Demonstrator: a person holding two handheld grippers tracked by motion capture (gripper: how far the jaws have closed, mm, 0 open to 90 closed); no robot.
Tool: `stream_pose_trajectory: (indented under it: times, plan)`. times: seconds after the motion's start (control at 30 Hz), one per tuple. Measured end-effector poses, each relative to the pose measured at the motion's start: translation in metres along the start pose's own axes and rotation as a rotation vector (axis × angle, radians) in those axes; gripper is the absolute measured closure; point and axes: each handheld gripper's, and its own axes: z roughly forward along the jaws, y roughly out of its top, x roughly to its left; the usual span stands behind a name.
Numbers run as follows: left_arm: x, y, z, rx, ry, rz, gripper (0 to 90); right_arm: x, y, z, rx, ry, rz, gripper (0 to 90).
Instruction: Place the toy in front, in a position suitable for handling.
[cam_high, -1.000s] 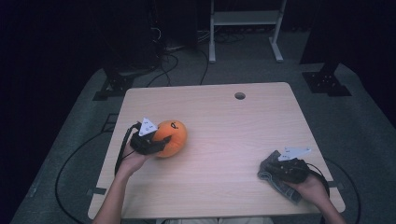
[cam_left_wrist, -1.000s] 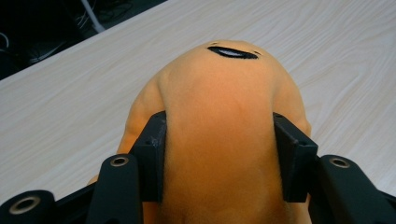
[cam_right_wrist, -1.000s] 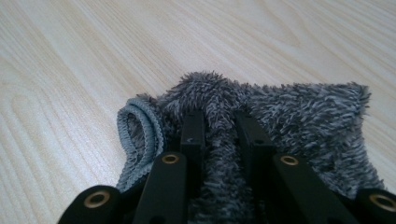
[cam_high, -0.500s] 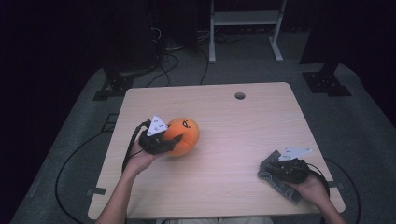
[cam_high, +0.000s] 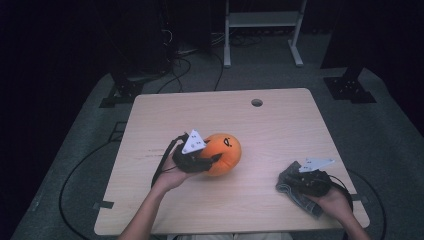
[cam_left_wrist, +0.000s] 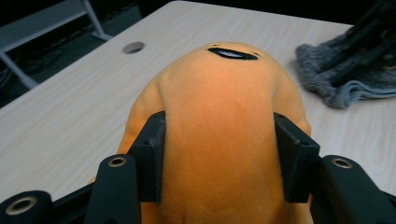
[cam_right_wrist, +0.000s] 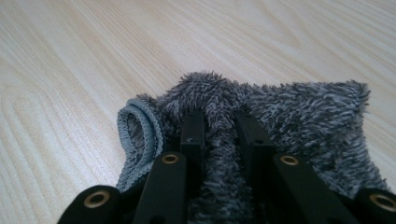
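The orange plush toy (cam_high: 225, 152) sits mid-left on the worktop (cam_high: 280, 125), its black-marked end pointing away from the left gripper (cam_left_wrist: 219, 154), whose fingers (cam_left_wrist: 152, 149) pinch its near end. The right gripper (cam_right_wrist: 219, 135) has its fingers (cam_right_wrist: 192, 130) nearly together, pinching a fold of the grey cloth (cam_right_wrist: 299, 121) at the worktop's near right corner.

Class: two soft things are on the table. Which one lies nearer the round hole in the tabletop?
The orange plush toy, held in the left tool. The grey fluffy cloth lies nearer the table's front right corner.

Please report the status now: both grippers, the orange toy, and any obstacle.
Left gripper shut on orange plush toy. Right gripper pinching grey cloth. Table between them bare.
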Motion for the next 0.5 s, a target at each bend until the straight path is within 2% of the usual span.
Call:
stream_pose_trajectory:
  times: [0.2, 0.5]
  plan:
    - [-0.019, 0.001, 0.019, 0.019, -0.057, 0.026, 45.0, 0.0, 0.0, 0.0, -0.002, 0.001, 0.001, 74.2]
    - [-0.032, -0.002, 0.035, 0.03, -0.106, 0.035, 44.3, 0.0, 0.0, 0.0, -0.001, -0.002, 0.0, 74.4]
